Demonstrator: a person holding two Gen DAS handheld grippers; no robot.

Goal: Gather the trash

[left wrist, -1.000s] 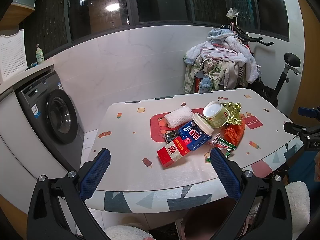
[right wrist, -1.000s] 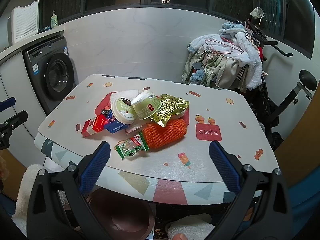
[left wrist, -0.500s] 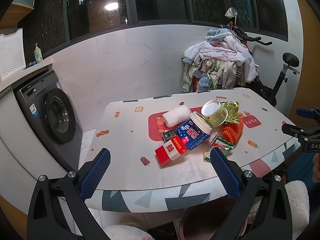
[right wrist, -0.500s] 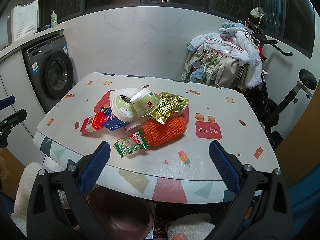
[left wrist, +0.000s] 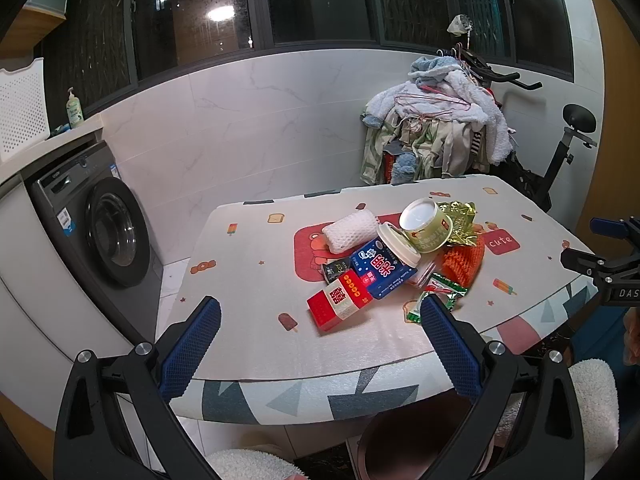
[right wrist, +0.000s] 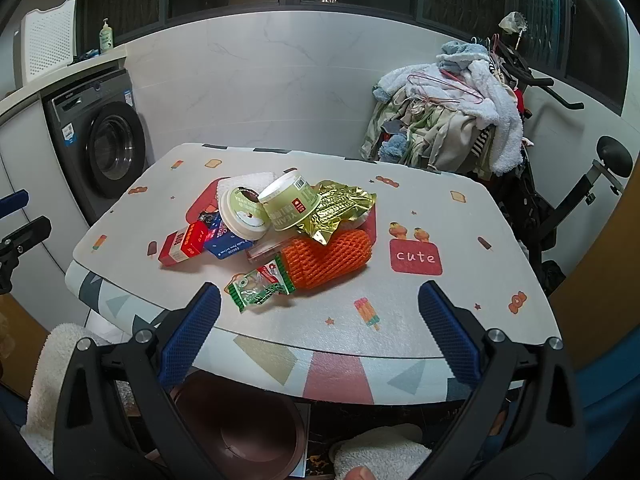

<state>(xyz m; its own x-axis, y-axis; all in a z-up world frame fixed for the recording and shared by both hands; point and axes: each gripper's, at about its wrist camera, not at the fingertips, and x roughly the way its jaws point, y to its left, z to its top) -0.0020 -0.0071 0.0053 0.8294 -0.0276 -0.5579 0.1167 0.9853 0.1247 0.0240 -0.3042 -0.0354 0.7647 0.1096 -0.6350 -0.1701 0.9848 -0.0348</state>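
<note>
Red patch point(right wrist: 416, 255) reads "cute" | green cup point(right wrist: 289, 201) "YEAH" | grippers spread

This is a home laundry or balcony room at night: a washing machine point(left wrist: 108, 232) under a counter, a heap of clothes point(right wrist: 448, 116) draped over an exercise bike point(left wrist: 560, 160), dark windows point(left wrist: 312, 0), and a table point(right wrist: 460, 320) with a cartoon-print cover.

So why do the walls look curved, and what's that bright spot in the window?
Left wrist view: fisheye lens bends the window frame and table edge; the bright spot is lamp glare on dark glass. Right wrist view: same bending, glare on the gold wrapper; both sharp.
</note>
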